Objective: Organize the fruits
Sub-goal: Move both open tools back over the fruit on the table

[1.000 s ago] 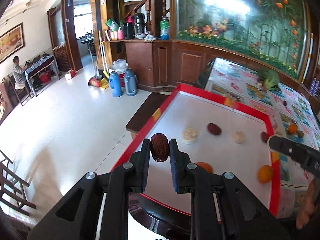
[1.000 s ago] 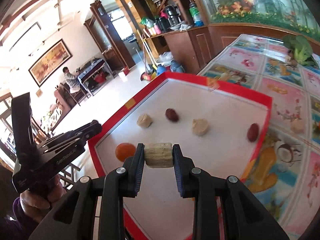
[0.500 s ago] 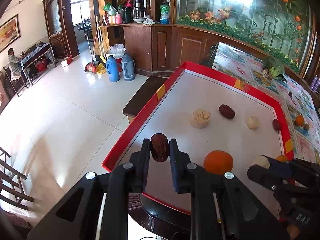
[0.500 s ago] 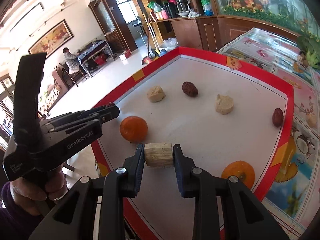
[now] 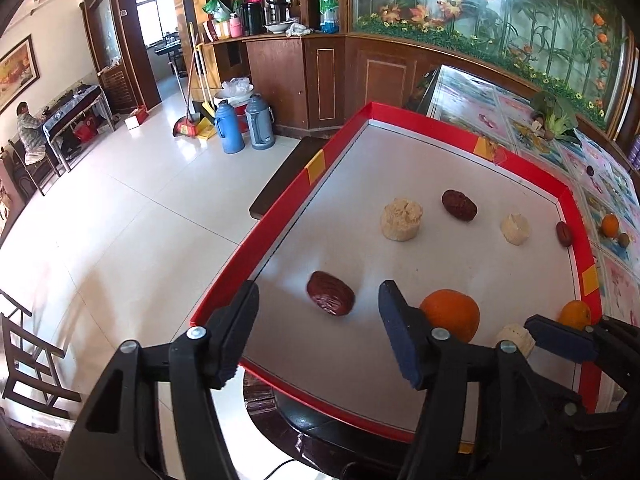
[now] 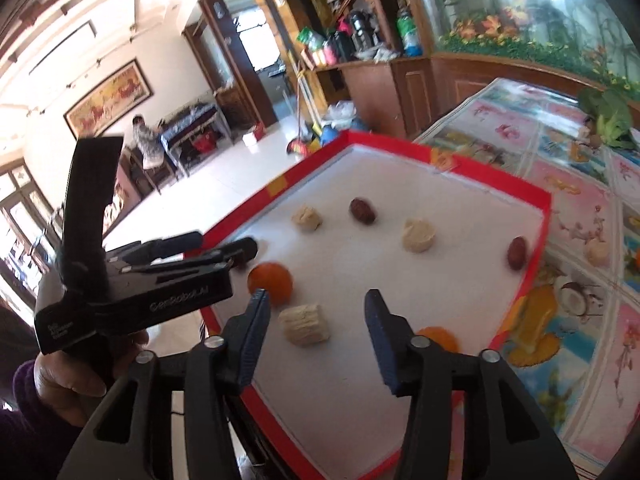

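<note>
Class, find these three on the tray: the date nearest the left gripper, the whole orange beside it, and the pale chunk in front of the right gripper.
date [image 5: 330,294], left wrist view, middle of its wrinkled skin
orange [image 5: 450,314], left wrist view, centre of its peel
pale chunk [image 6: 304,325], right wrist view, its top face

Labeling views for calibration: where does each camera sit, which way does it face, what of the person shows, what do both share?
Left wrist: on the left gripper, looking down along its open fingers at the red-rimmed white tray; wrinkled dark red date lies between them.
Right wrist: on the right gripper, open, facing the same tray; pale cut sugarcane chunk between fingers; hand holding the left gripper shows.
Shared: tray, round orange fruit, both dropped pieces.
</note>
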`<state>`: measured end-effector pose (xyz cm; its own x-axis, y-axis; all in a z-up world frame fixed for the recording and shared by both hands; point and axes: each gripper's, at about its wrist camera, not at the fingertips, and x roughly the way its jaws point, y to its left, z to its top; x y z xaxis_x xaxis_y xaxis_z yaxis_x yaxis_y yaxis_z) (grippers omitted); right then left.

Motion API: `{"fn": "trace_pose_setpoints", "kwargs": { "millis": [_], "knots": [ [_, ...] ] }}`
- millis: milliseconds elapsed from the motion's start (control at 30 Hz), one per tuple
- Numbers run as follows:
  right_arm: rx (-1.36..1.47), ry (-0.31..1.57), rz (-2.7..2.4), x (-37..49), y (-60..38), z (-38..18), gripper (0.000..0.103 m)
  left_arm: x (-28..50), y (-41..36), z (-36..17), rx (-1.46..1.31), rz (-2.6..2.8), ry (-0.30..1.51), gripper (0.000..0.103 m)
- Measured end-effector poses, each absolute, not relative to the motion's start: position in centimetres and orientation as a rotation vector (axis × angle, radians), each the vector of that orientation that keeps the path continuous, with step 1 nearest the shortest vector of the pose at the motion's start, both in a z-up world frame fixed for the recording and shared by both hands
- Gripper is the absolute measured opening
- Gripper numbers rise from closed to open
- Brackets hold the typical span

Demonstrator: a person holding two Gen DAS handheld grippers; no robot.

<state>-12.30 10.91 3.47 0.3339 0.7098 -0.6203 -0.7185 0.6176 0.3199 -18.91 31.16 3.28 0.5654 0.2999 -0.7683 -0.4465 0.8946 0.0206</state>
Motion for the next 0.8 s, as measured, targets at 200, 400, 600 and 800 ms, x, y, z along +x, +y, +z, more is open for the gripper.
{"fn": "trace_pose_setpoints", "kwargs": {
  "millis": [200,400,600,800],
  "knots": [
    [0.101,0.810,0.851,-9.9,6.7,3.5,0.055,-19.1,30.1,5.1,-0.181,0.439,0.827,0.077],
    [0.189,0.807,0.750,-8.0,1.4,3.1,0.055,-18.5,25.7,6.5,-0.117,0.343,0.795,0.082],
    [0.254,0.825,0.639,-6.7,-4.4,2.3,0.055,-17.5,20.8,7.1,-0.055,0.229,0.796,0.087],
    [0.261,0.846,0.477,-5.6,-10.6,1.7,0.055,-16.6,16.9,6.8,-0.027,0.128,0.839,0.088]
  ]
}}
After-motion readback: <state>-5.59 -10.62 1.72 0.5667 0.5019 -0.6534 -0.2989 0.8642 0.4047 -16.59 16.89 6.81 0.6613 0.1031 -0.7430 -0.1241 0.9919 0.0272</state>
